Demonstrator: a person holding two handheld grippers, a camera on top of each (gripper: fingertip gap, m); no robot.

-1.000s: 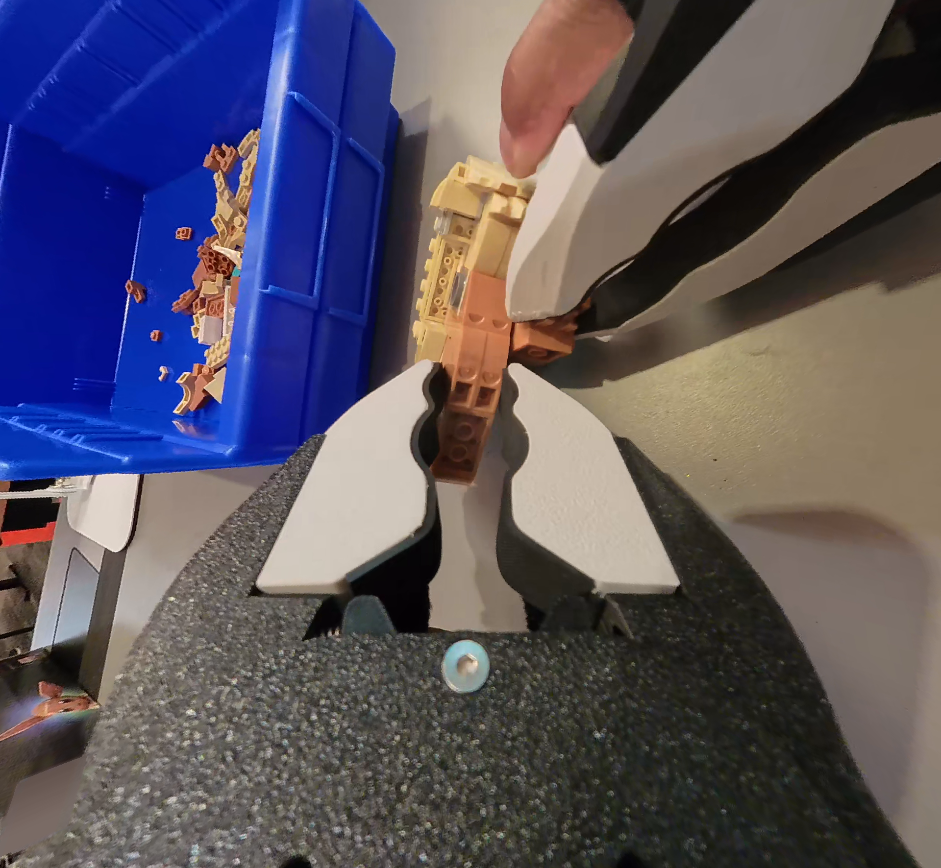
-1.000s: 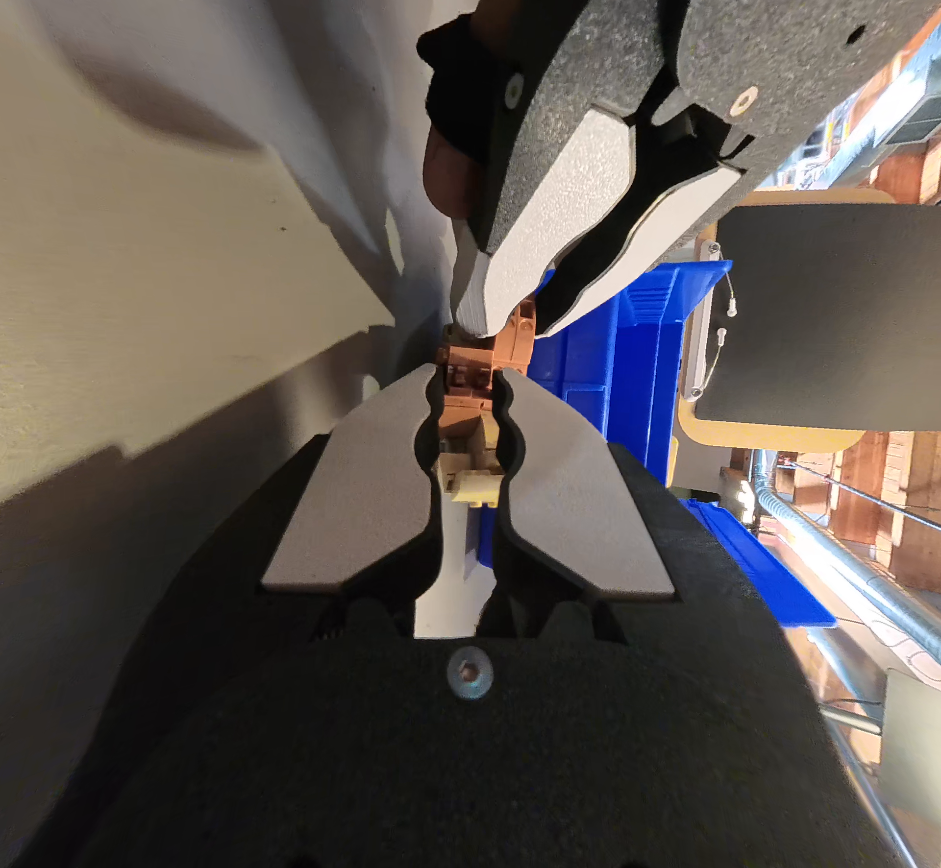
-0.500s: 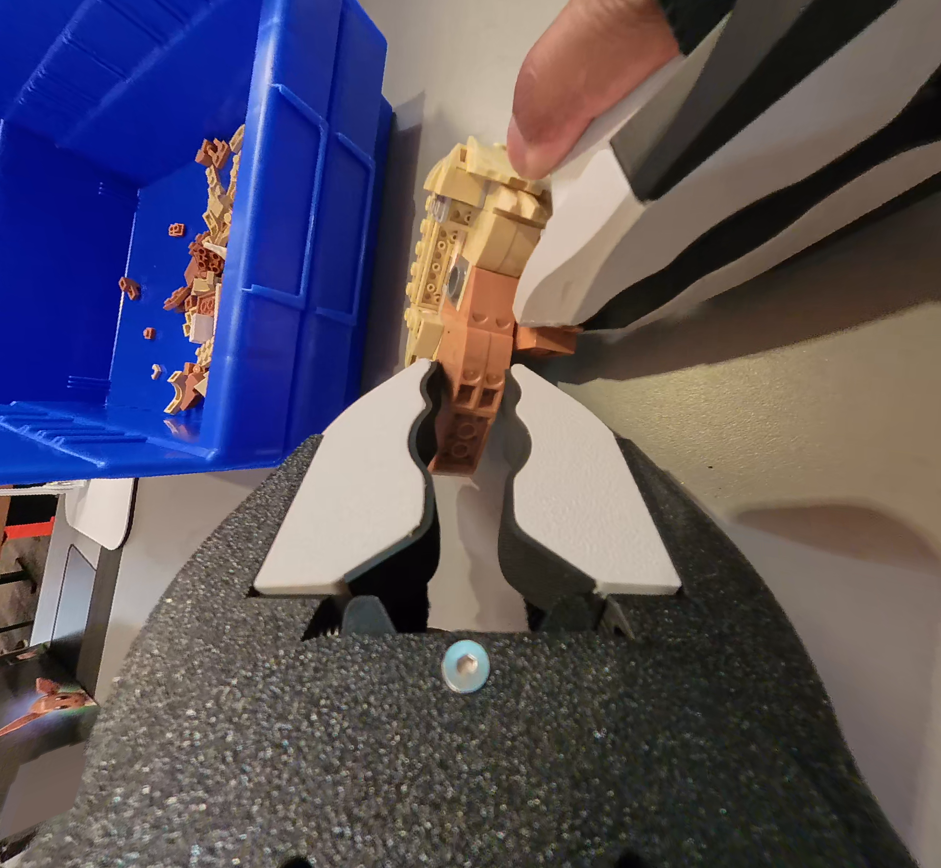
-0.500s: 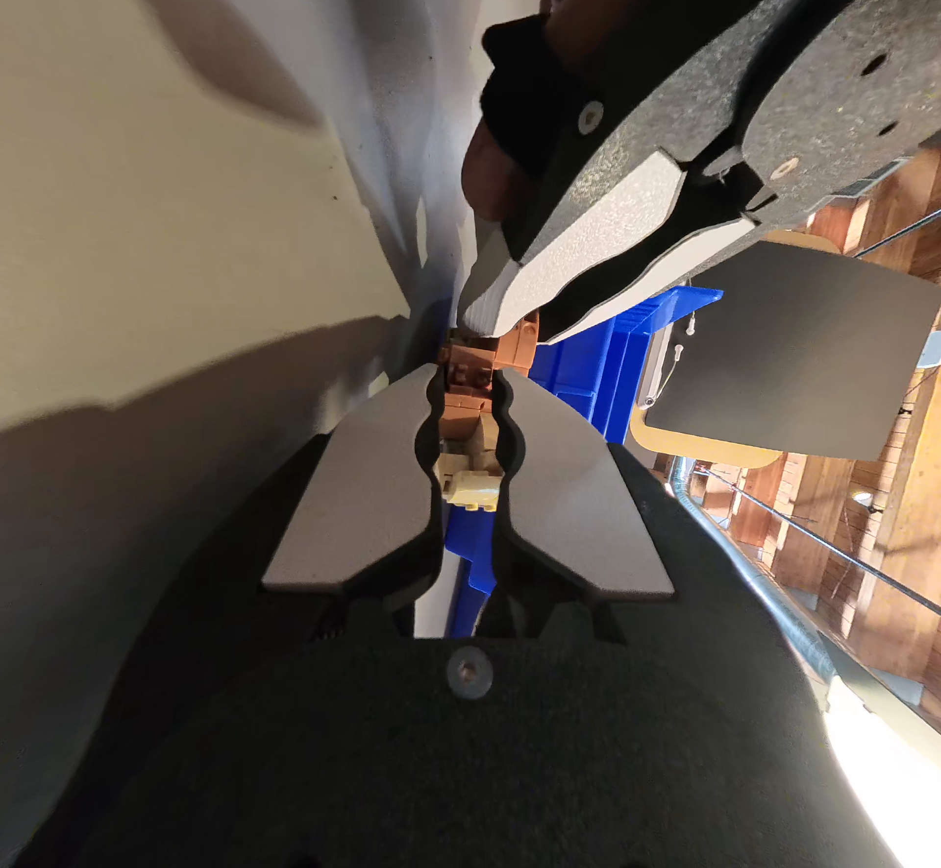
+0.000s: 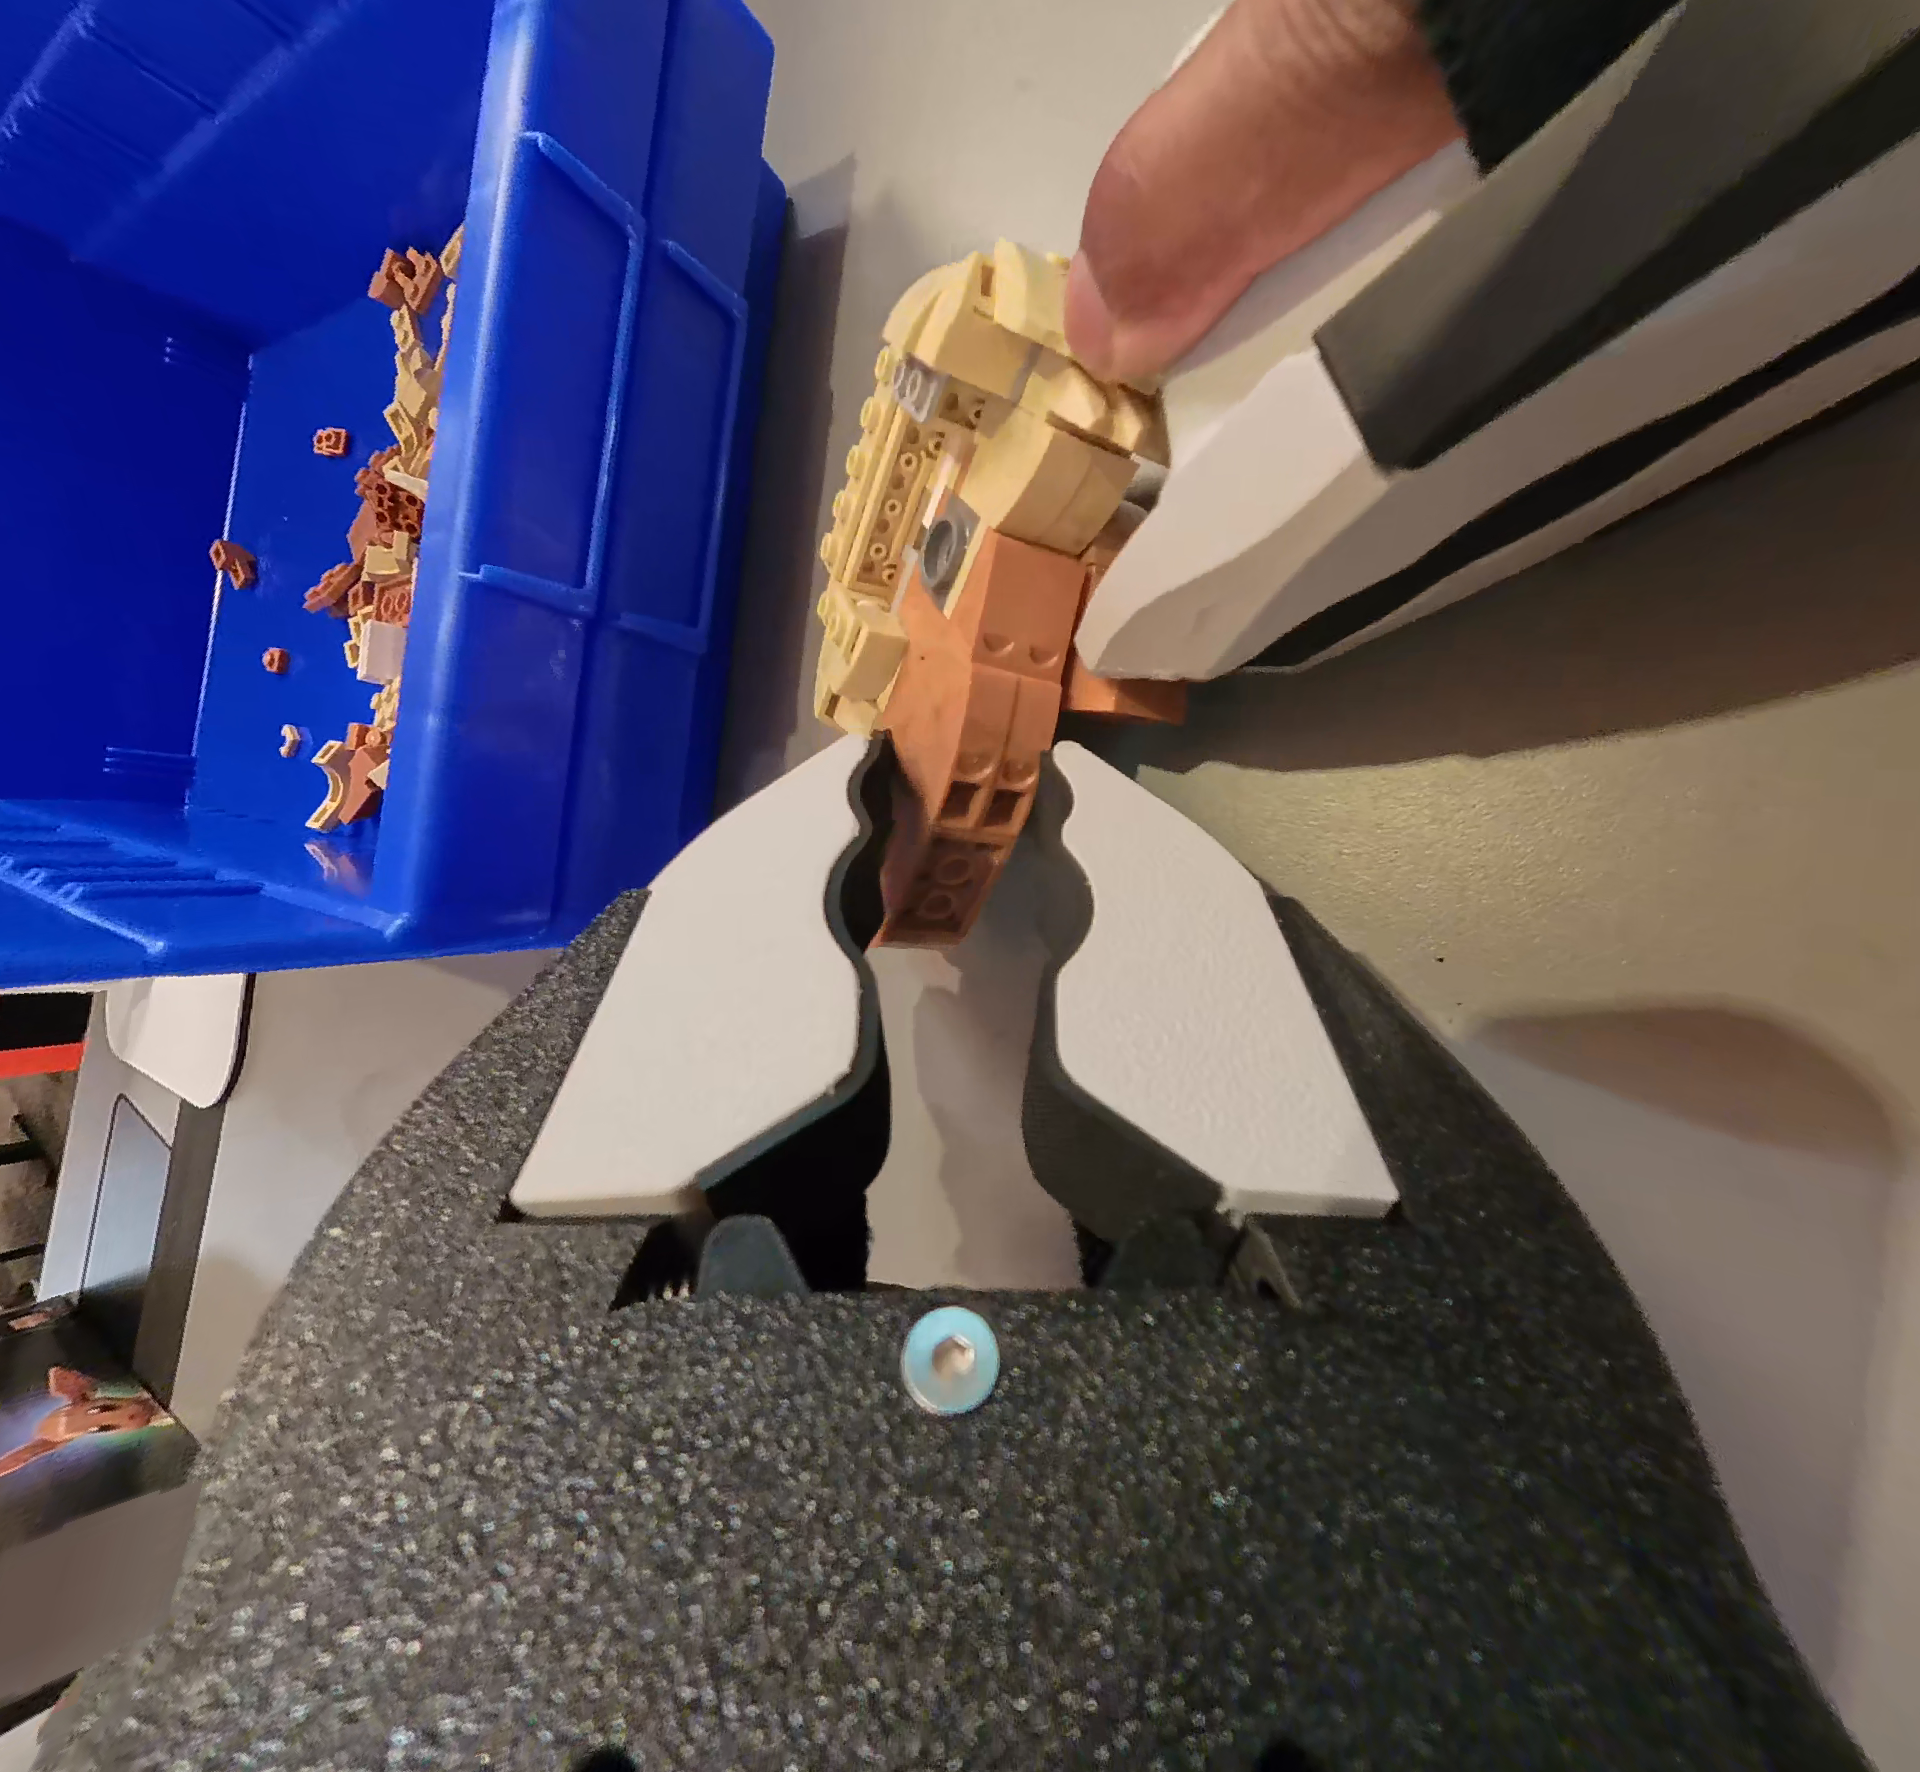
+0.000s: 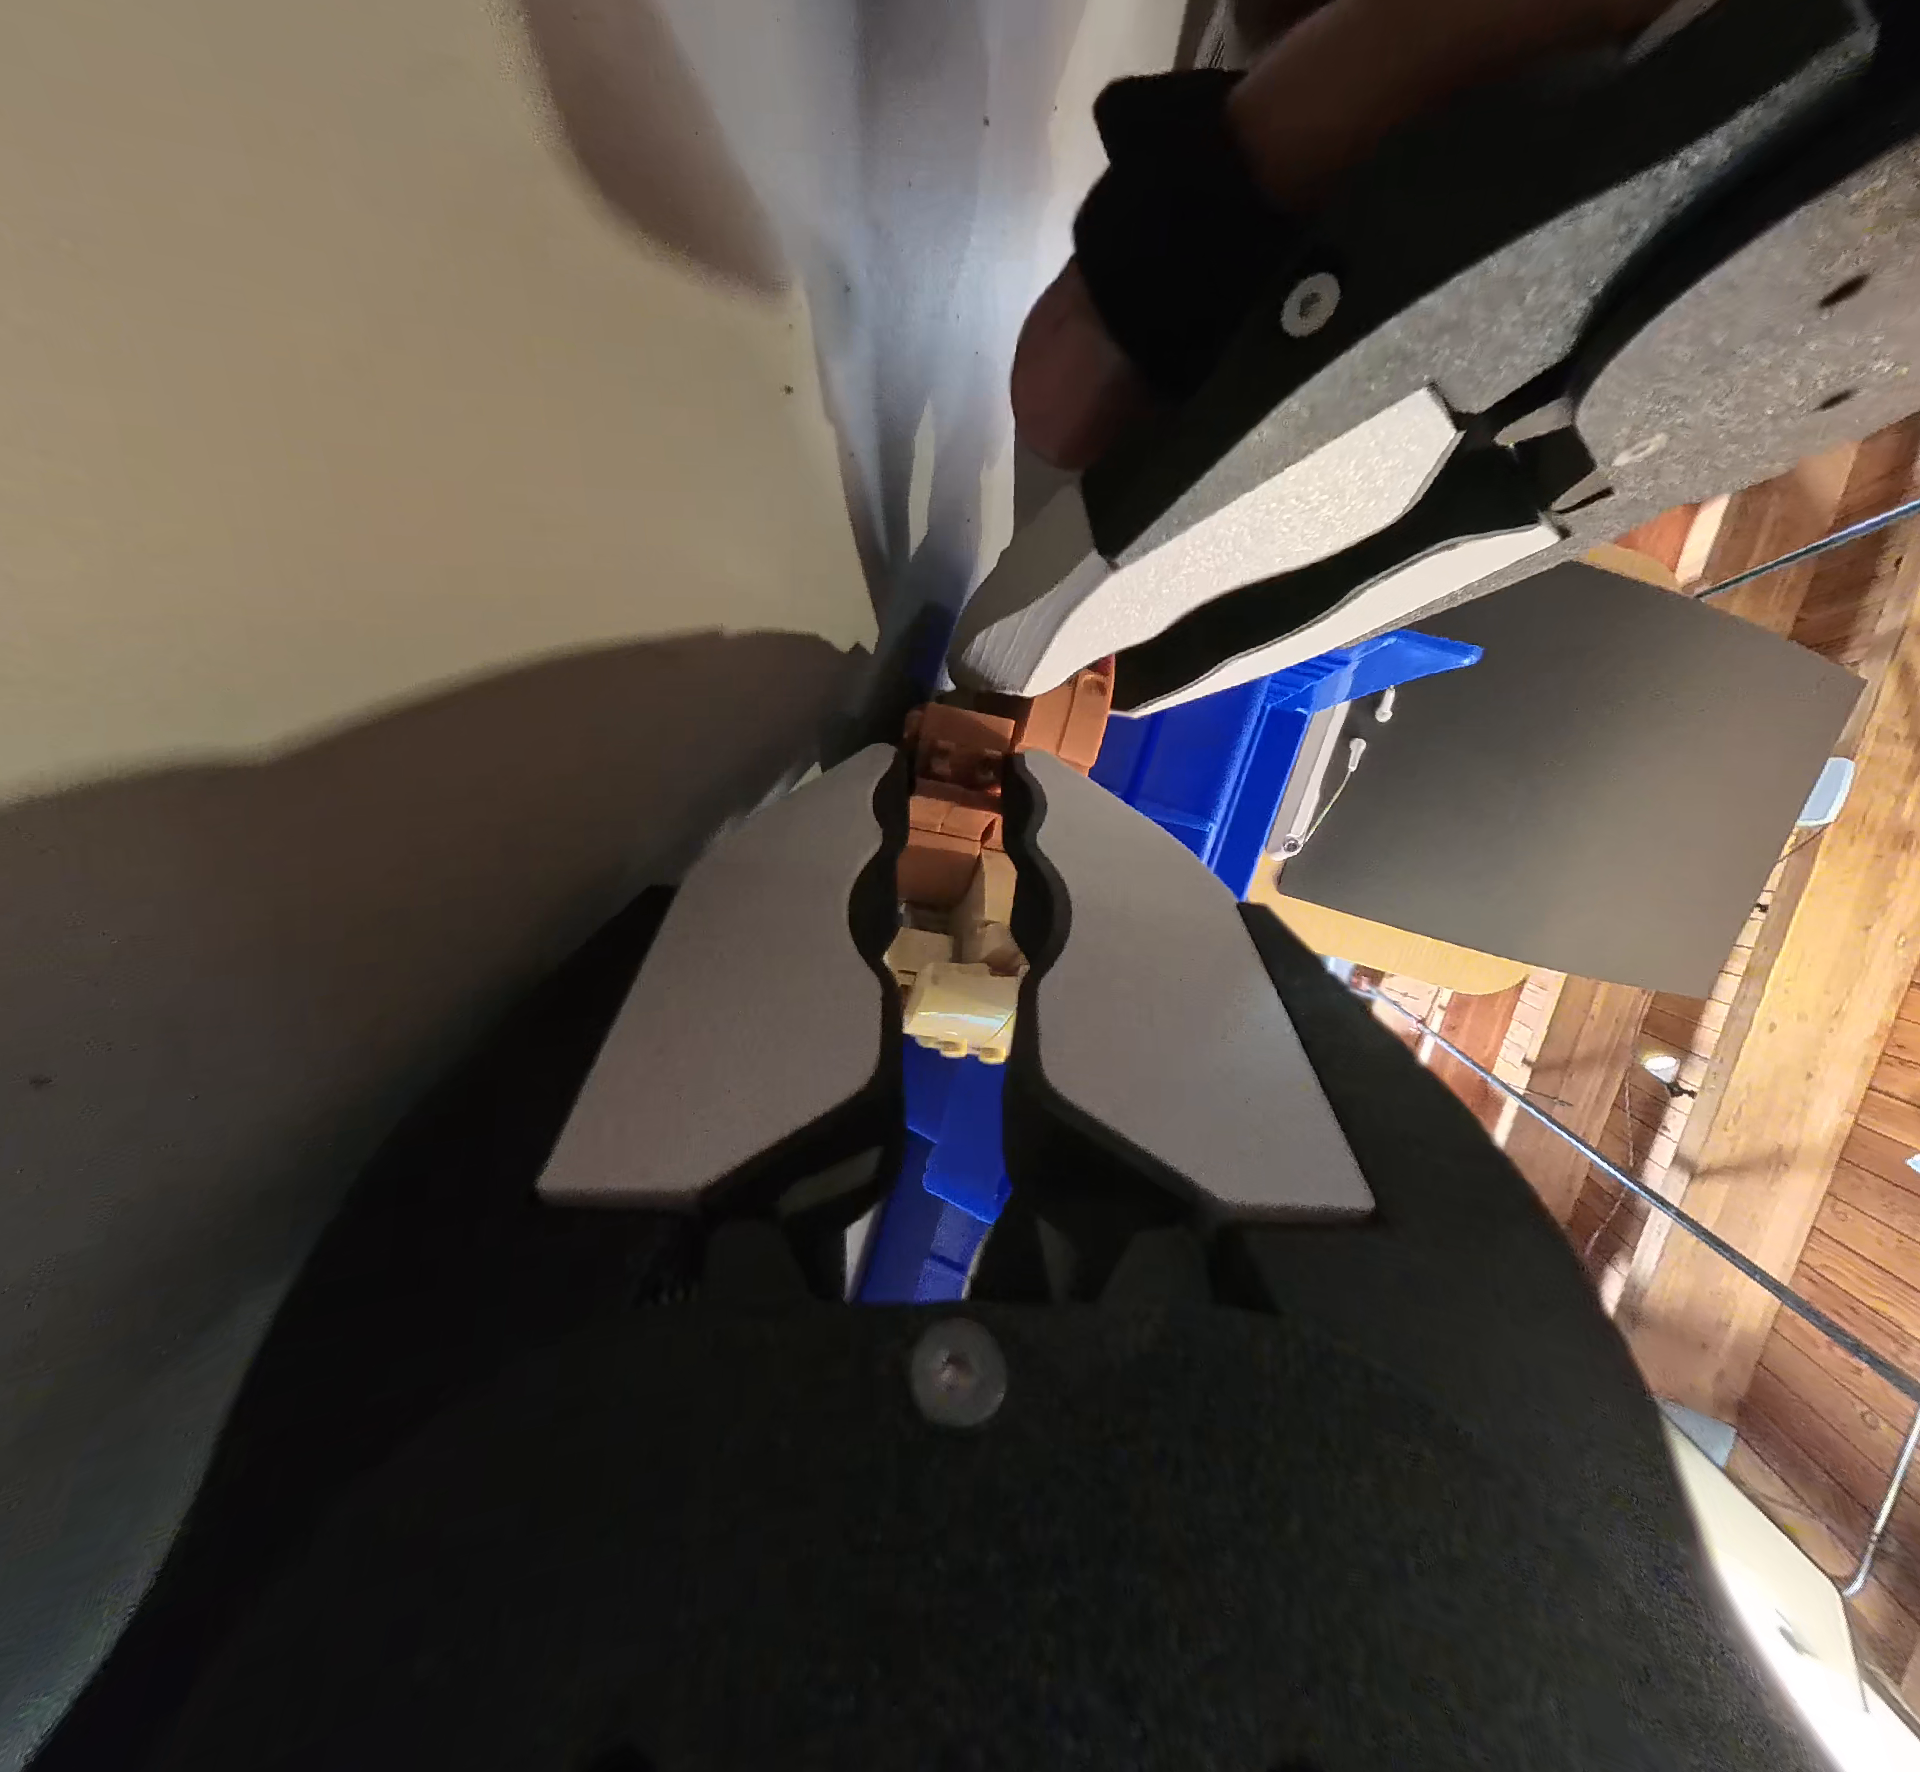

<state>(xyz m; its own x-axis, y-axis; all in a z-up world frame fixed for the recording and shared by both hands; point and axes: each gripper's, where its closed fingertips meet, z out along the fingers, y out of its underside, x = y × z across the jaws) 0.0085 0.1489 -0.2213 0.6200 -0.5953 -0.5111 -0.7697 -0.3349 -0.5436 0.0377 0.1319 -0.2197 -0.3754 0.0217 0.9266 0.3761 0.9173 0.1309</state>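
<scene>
A brick model, tan (image 5: 987, 434) at one end and brown (image 5: 987, 673) at the other, hangs between both grippers above the grey table (image 5: 1507, 891). My left gripper (image 5: 956, 772) is shut on its brown end, which sits tilted between the pads. My right gripper (image 6: 961, 766) is shut on the model's brown and tan middle (image 6: 951, 849). In the left wrist view the right gripper (image 5: 1153, 652) comes in from the upper right. A thumb (image 5: 1195, 247) presses on the tan end. The right wrist view shows the left gripper (image 6: 1060, 683) just beyond my fingertips.
A blue bin (image 5: 582, 434) stands to the left of the model with several loose brown and tan bricks (image 5: 379, 538) inside. It also shows in the right wrist view (image 6: 1226, 756), next to a dark panel (image 6: 1558, 787). A picture card (image 5: 73, 1410) lies at the lower left.
The model has tilted in the left grasp, and the left jaws stand a little wider around its brown end. The thumb has slid further over the tan end. The right grip is unchanged.
</scene>
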